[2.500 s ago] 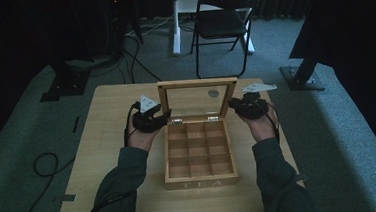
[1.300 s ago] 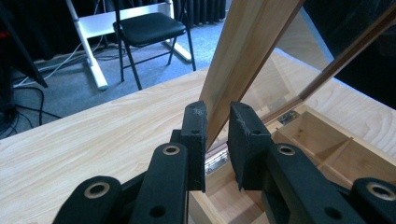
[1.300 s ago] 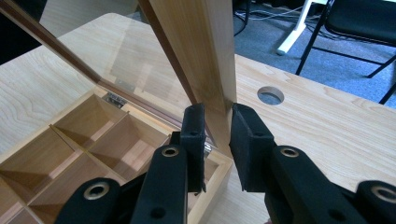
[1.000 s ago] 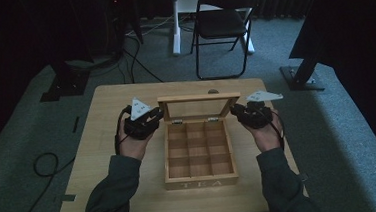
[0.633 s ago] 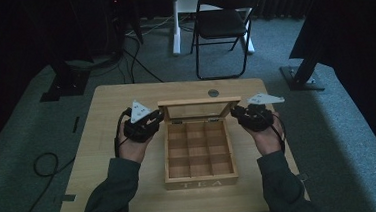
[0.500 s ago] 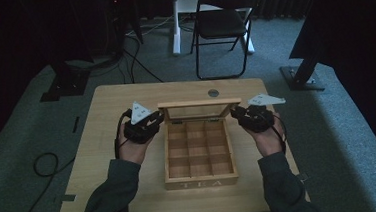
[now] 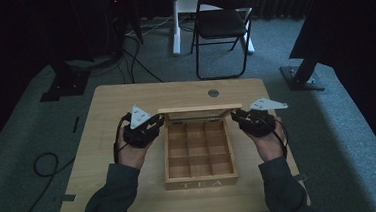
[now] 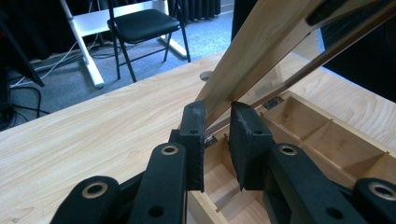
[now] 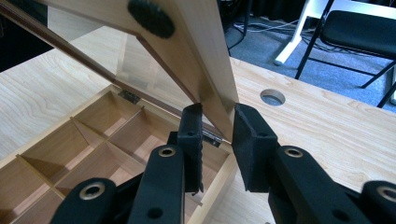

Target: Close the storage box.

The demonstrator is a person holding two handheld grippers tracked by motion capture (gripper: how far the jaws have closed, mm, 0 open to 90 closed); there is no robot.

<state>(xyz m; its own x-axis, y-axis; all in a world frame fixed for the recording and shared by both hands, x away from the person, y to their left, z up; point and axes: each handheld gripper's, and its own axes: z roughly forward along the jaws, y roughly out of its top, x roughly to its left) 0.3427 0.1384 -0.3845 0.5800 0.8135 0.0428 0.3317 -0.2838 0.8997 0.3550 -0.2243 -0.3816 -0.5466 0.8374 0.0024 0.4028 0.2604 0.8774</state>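
Note:
A wooden tea box (image 7: 201,182) with several empty compartments sits mid-table. Its glass-paned lid (image 7: 199,108) stands partly raised on its rear hinges, leaning over the box. My left gripper (image 7: 161,120) holds the lid's left end, and my right gripper (image 7: 234,115) holds its right end. In the left gripper view the lid frame (image 8: 261,46) runs down between the two jaws of the left gripper (image 8: 217,116), above the box (image 8: 327,135). The right gripper view has the lid's side rail (image 9: 201,46) pinched in the right gripper (image 9: 217,116) over the compartments (image 9: 70,140).
A round cable hole (image 7: 213,92) lies in the table behind the box. A black folding chair (image 7: 220,23) and a white stand are beyond the far edge. Cables (image 7: 44,161) trail on the floor at left; a dark stand base (image 7: 299,75) sits right.
The lid has swung from leaning back to tipping forward over the box. Both grippers came slightly toward the person with it.

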